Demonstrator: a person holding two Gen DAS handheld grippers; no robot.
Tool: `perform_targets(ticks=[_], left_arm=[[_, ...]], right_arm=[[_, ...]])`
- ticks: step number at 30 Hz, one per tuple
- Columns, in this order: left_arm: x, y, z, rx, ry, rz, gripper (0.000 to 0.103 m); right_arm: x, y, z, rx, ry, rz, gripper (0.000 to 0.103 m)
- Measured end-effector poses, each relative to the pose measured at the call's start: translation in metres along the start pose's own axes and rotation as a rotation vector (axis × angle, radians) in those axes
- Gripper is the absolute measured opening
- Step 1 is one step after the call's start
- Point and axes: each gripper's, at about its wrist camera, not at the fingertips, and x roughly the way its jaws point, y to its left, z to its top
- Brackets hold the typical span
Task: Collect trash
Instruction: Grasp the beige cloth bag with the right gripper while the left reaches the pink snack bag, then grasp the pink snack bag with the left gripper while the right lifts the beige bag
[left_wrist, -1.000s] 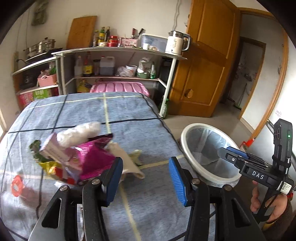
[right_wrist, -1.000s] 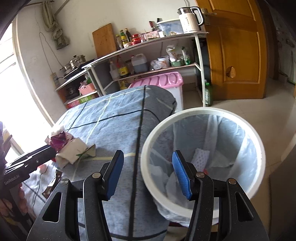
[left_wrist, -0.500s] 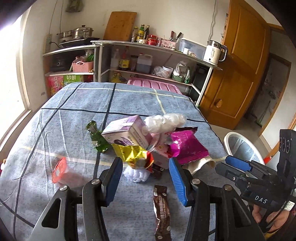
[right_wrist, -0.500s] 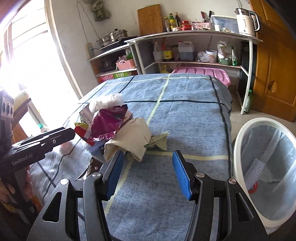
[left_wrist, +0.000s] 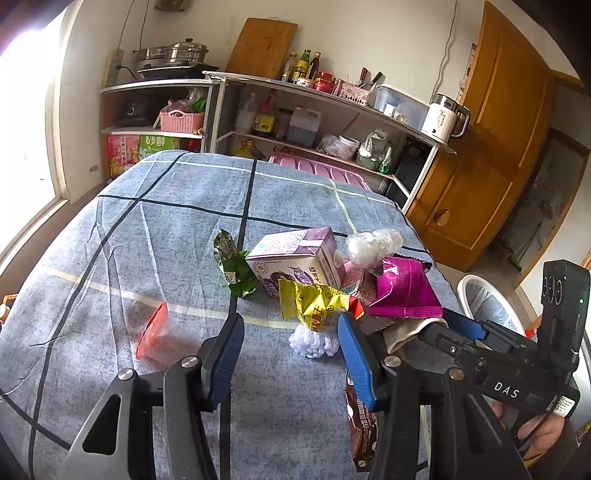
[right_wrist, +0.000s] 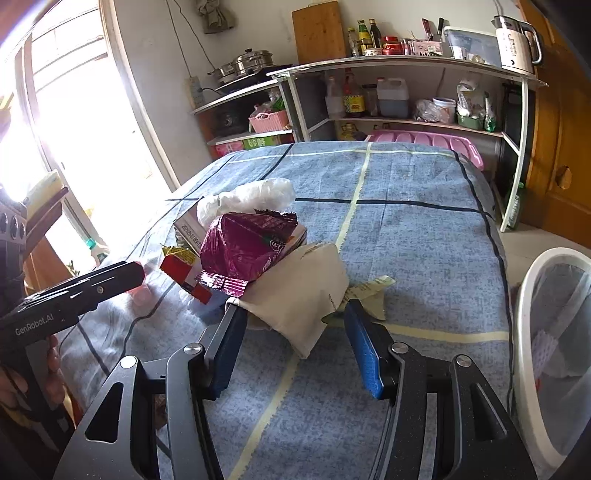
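A pile of trash lies on the blue checked tablecloth (left_wrist: 155, 236): a purple carton (left_wrist: 295, 258), a magenta wrapper (left_wrist: 402, 288), a yellow wrapper (left_wrist: 314, 306), a green wrapper (left_wrist: 232, 262), a white plastic wad (left_wrist: 373, 243), a clear cup with a red rim (left_wrist: 159, 336) and a brown wrapper (left_wrist: 362, 421). My left gripper (left_wrist: 291, 354) is open and empty just short of the pile. My right gripper (right_wrist: 295, 350) is open, with a beige paper bag (right_wrist: 299, 299) between its fingers. The white bin (right_wrist: 554, 354) stands at the right.
Metal shelves (left_wrist: 332, 110) with bottles, pots and a kettle line the back wall. A pink tub (right_wrist: 424, 140) sits behind the table. A wooden door (left_wrist: 491, 147) is at the right. The bin, lined with a bag, also shows in the left wrist view (left_wrist: 484, 306).
Both grippers swung away from the bin and moved toward the trash pile. The right gripper now has the beige bag between its open fingers.
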Motion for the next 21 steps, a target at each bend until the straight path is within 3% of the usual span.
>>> perform_targets(ticks=[6, 8, 16, 21], left_arm=[[0.002, 0.003, -0.001, -0.006, 0.006, -0.001, 0.053], [0.001, 0.003, -0.003, -0.012, 0.007, -0.001, 0.053], [0.006, 0.004, -0.001, -0.026, 0.017, -0.033, 0.054], [0.009, 0.001, 0.002, -0.032, 0.007, -0.076, 0.067]], right_arm=[[0.002, -0.002, -0.001, -0.01, -0.023, 0.004, 0.054], [0.003, -0.002, -0.001, -0.013, -0.019, -0.004, 0.035], [-0.006, -0.001, -0.006, -0.017, -0.046, -0.03, 0.018], [-0.011, -0.005, -0.008, -0.012, -0.064, -0.07, 0.013]])
